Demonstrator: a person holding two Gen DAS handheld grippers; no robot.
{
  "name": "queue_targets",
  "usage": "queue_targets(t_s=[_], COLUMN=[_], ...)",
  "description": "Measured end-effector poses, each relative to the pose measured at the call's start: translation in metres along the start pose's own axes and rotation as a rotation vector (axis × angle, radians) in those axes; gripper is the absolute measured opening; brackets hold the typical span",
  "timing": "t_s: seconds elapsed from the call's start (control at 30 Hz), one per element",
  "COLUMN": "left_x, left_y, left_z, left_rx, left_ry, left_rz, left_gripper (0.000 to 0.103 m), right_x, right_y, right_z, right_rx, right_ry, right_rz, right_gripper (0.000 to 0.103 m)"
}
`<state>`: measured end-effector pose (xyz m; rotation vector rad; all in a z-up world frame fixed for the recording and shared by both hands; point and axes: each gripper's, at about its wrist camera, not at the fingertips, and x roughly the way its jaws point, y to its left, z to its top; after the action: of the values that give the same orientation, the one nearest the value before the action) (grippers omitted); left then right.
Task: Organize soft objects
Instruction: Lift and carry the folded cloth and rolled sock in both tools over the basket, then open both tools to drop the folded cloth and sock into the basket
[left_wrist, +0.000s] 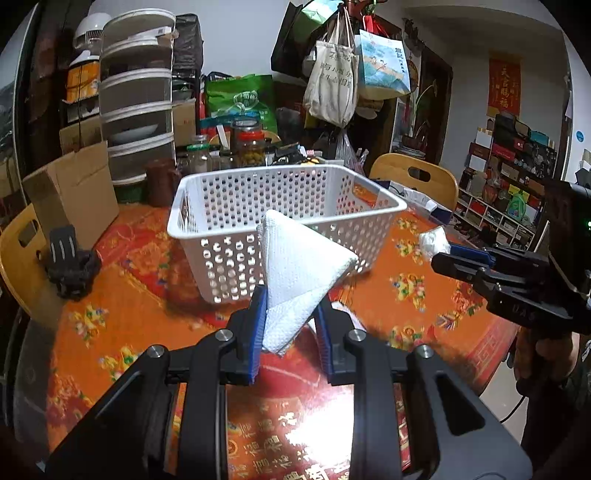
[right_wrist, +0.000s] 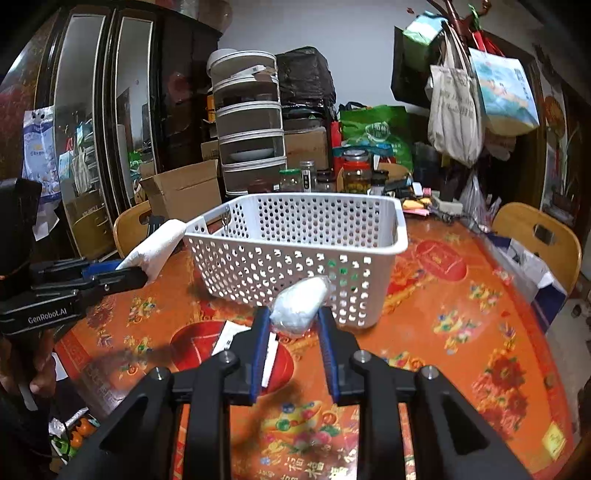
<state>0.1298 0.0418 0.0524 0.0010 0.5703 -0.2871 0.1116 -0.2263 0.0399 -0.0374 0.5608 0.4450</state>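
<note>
Two grippers are in view, each pinching one soft item above a round table covered with an orange-red floral cloth (left_wrist: 424, 295).

Left wrist view: the left gripper (left_wrist: 290, 317) holds a folded white paper towel (left_wrist: 299, 269) between its blue-padded fingers (left_wrist: 258, 325), jaws pressed onto its lower end; the towel stands upward in front of the near wall of the white perforated plastic basket (left_wrist: 236, 199). At the right edge the right gripper (left_wrist: 443, 254) enters sideways with a small white wad wrapped in clear film (left_wrist: 434, 238) at its tip, near the basket's right corner and apart from it. This view alone shows a black strap-like clip (left_wrist: 70, 262) lying on the cloth left of the basket.

Right wrist view: at the left edge the left gripper (right_wrist: 122, 275) appears from the side, the paper towel (right_wrist: 159, 247) sticking out toward the basket's (right_wrist: 295, 236) left corner; whether it touches the rim cannot be told. At centre the right gripper (right_wrist: 291, 321) is closed on the film-wrapped wad (right_wrist: 301, 304), held just before the basket's near wall. Only this view shows a white paper slip (right_wrist: 225, 338) on the cloth below the fingers.

Count: one basket, its visible interior holding no soft item; one towel; one wad. Both soft items are held off the table, outside the basket.
</note>
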Motion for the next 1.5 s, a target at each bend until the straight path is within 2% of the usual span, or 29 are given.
queue_targets(t_s=[0.57,0.93,1.07,1.2,1.37,1.5], left_x=[-0.005,0.028,0.050,0.086,0.134,0.177], left_y=[0.014,0.018,0.021,0.023,0.028,0.031], left_z=[0.064,0.116,0.135,0.156,0.169,0.169], left_rx=[-0.022,-0.022,-0.031,-0.028,-0.054,-0.079], left_ry=[-0.031,0.008,0.048,0.122,0.227,0.343], left_rz=[0.038,0.055,0.064,0.087,0.100,0.109], left_gripper=[0.023,0.023,0.023,0.023,0.023,0.023], right_x=[-0.005,0.016,0.030,0.055,0.107,0.150], right_y=[0.004,0.002,-0.001,-0.007,-0.019,-0.032], right_z=[0.048,0.086,0.099,0.118,0.135,0.132], right_rx=[-0.083,-0.111,-0.112,-0.100,-0.079,-0.044], right_ry=[-0.032,-0.011,0.007,0.057,0.188,0.313], right_rz=[-0.058,-0.088,-0.087,-0.076,-0.073,-0.071], right_gripper=[0.025,0.025,0.025,0.025,0.025,0.025])
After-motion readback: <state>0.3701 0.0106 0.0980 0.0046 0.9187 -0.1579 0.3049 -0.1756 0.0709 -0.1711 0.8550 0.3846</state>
